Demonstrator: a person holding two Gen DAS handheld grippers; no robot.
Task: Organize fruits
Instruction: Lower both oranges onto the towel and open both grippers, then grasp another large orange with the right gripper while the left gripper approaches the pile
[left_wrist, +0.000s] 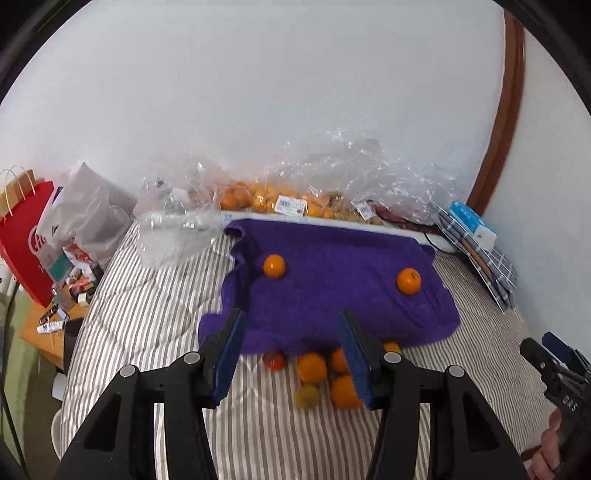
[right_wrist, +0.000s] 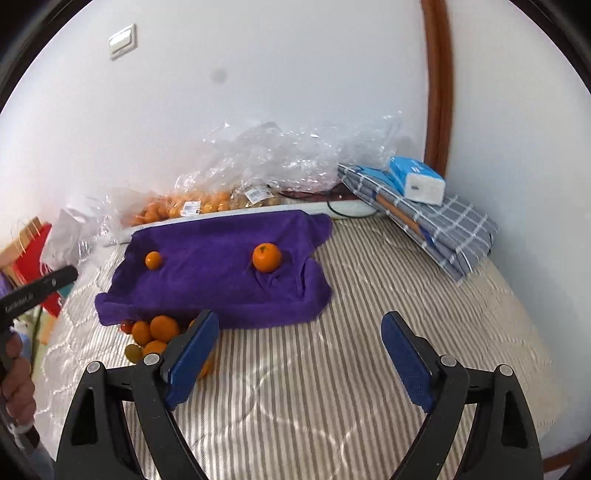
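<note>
A purple towel (left_wrist: 332, 291) (right_wrist: 221, 273) lies on the striped bed. Two oranges sit on it: a small one at the left (left_wrist: 274, 266) (right_wrist: 153, 260) and a larger one at the right (left_wrist: 409, 281) (right_wrist: 266, 257). A heap of oranges (left_wrist: 312, 367) (right_wrist: 164, 327), a red tomato (left_wrist: 274, 360) and a greenish fruit (left_wrist: 306, 396) (right_wrist: 133, 352) lies at the towel's front edge. My left gripper (left_wrist: 291, 325) is open and empty above the heap. My right gripper (right_wrist: 299, 325) is open and empty over bare bedding right of the heap.
Clear plastic bags of oranges (left_wrist: 258, 199) (right_wrist: 184, 205) line the wall behind the towel. Folded checked cloth (right_wrist: 424, 214) with a tissue pack (right_wrist: 417, 181) lies at the back right. A red paper bag (left_wrist: 22, 236) and clutter stand on a side table at the left.
</note>
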